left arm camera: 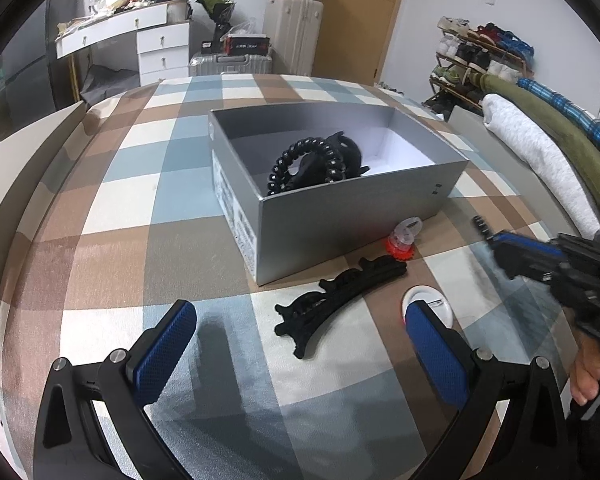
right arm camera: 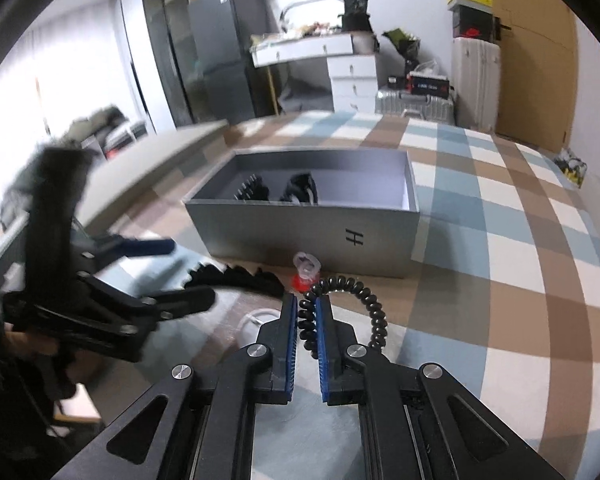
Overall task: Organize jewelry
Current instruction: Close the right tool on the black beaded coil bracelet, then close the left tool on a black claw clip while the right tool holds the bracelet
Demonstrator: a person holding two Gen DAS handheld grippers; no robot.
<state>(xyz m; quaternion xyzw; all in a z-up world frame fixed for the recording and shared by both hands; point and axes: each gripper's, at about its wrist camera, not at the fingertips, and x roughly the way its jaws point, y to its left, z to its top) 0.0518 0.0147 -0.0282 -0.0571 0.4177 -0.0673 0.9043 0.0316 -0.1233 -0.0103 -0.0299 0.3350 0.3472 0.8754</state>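
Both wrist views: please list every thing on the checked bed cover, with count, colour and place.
Grey cardboard box: one, open, mid-cover.
Black coiled hair tie in the box: one, on other black pieces inside.
Long black toothed hair clip: one, on the cover before the box.
Small clear piece on a red base: one, beside the box wall.
White round disc: one, near the clip.
Black coiled hair tie in the fingers: one, held.
Left gripper: fingers open, above the clip.
Right gripper: fingers shut on the coil.
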